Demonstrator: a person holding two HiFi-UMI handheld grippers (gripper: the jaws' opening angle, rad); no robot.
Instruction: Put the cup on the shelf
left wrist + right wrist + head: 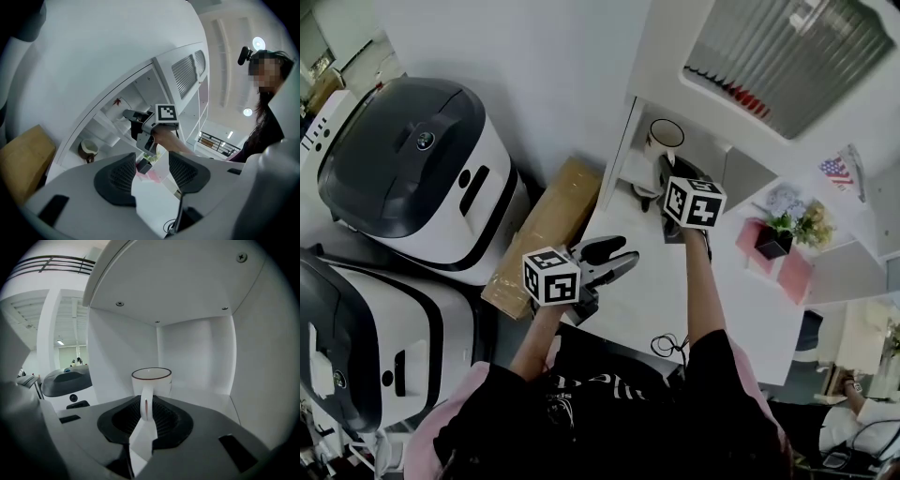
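Cup (pixel 151 378) upright inside the shelf (pixel 201 348) compartment, its handle pinched by the right claw (pixel 146 411); left claw (pixel 152 171) wide, empty, above the worktop (pixel 741 309).

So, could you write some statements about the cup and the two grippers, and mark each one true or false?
1. The right gripper holds the cup by its handle. True.
2. The cup lies on its side. False: it is upright, inside a shelf compartment.
3. The left gripper holds a plant. False: its fingers are apart and empty.
4. A cardboard box lies beside the table. True.
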